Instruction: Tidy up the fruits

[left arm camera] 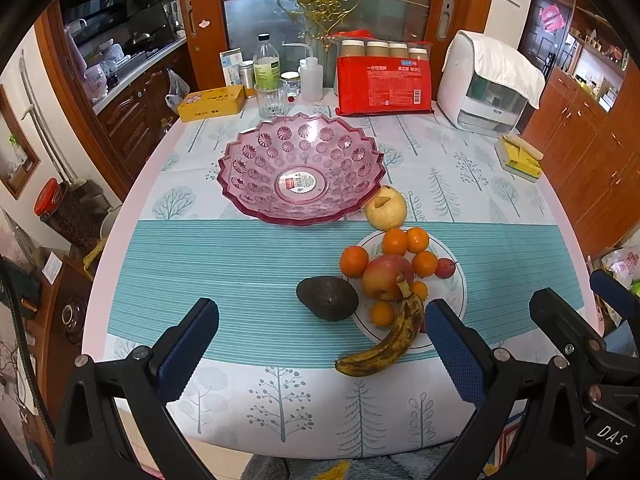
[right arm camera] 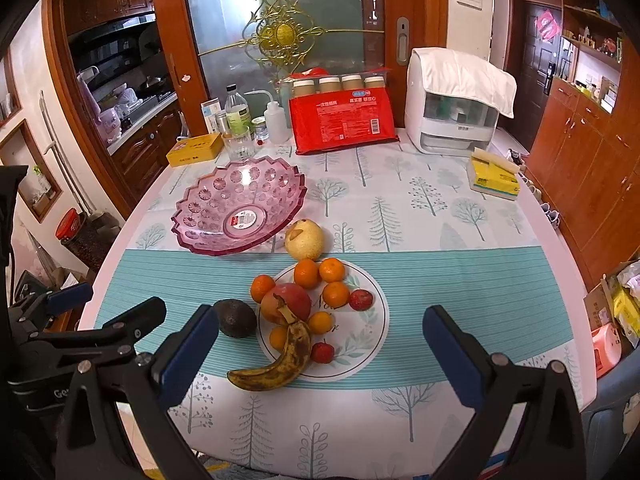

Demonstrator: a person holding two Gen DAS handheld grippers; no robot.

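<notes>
An empty pink glass bowl (left arm camera: 300,172) (right arm camera: 240,208) stands on the tree-patterned tablecloth. To its right lies a yellow pear (left arm camera: 386,208) (right arm camera: 304,239). Nearer me, a white plate (left arm camera: 452,292) (right arm camera: 360,340) carries an apple (left arm camera: 386,280) (right arm camera: 286,304), several oranges, small red fruits and one end of a spotted banana (left arm camera: 388,340) (right arm camera: 280,364). A dark avocado (left arm camera: 327,298) (right arm camera: 235,317) rests on the cloth left of the plate. My left gripper (left arm camera: 322,310) and right gripper (right arm camera: 320,317) hover open above the near table edge, holding nothing.
Along the back of the table stand a yellow box (left arm camera: 211,103), a drinking glass (left arm camera: 272,98), bottles, a red package (left arm camera: 384,84) and a white appliance (left arm camera: 486,84) draped with a cloth. A yellow packet (left arm camera: 520,158) lies at the right edge.
</notes>
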